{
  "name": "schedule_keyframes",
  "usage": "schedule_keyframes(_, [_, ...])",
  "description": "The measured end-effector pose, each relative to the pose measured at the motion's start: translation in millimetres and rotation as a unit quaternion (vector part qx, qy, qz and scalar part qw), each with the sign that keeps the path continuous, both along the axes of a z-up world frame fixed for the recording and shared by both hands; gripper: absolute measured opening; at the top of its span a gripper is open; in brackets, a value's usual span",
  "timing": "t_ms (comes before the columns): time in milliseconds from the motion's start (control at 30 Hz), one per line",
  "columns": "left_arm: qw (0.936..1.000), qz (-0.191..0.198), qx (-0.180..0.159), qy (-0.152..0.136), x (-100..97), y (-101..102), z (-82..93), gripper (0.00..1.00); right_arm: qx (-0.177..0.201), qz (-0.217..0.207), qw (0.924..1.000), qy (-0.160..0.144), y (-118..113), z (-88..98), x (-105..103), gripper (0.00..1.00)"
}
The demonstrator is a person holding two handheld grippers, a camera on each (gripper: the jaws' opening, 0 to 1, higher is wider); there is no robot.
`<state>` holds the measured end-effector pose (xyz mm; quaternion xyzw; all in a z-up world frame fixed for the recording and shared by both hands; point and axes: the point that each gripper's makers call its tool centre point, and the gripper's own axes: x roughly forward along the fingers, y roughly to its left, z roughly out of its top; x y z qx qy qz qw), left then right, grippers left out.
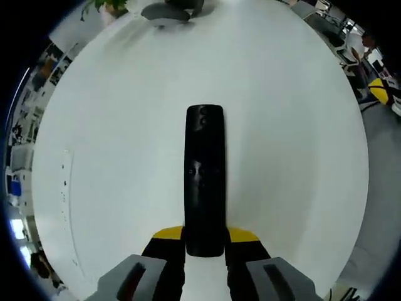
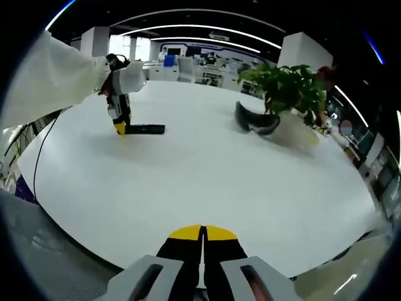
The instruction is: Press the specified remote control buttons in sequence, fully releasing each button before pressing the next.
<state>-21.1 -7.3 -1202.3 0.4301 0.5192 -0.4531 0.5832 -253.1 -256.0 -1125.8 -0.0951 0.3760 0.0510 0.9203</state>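
Observation:
A long black remote control (image 1: 204, 175) lies flat on the round white table (image 1: 294, 138), pointing away from me. My left gripper (image 1: 205, 236) is shut on the remote's near end, one yellow-tipped finger on each side. In the right gripper view the same remote (image 2: 146, 129) lies far across the table, with the left gripper (image 2: 119, 127) held down onto its end by a person's white-sleeved arm (image 2: 56, 75). My right gripper (image 2: 202, 234) hovers over the table's near edge, its jaws pressed together with nothing between them.
A dark curved headset-like object (image 2: 255, 121) lies near a potted green plant (image 2: 285, 88) at the far side of the table; both sit at the top edge, the dark object (image 1: 168, 12) and the plant (image 1: 109, 5). Office desks lie beyond the table.

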Motion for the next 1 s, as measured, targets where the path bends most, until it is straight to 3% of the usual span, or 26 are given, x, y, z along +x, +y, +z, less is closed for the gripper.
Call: schedule_keyframes(1000, [1.0000, 0.002, -0.002, 0.001, -76.8, -4.9, 0.1, 0.23, 0.012, 0.005, 0.9999, -0.004, 4.2, 3.3, 0.5, 0.00])
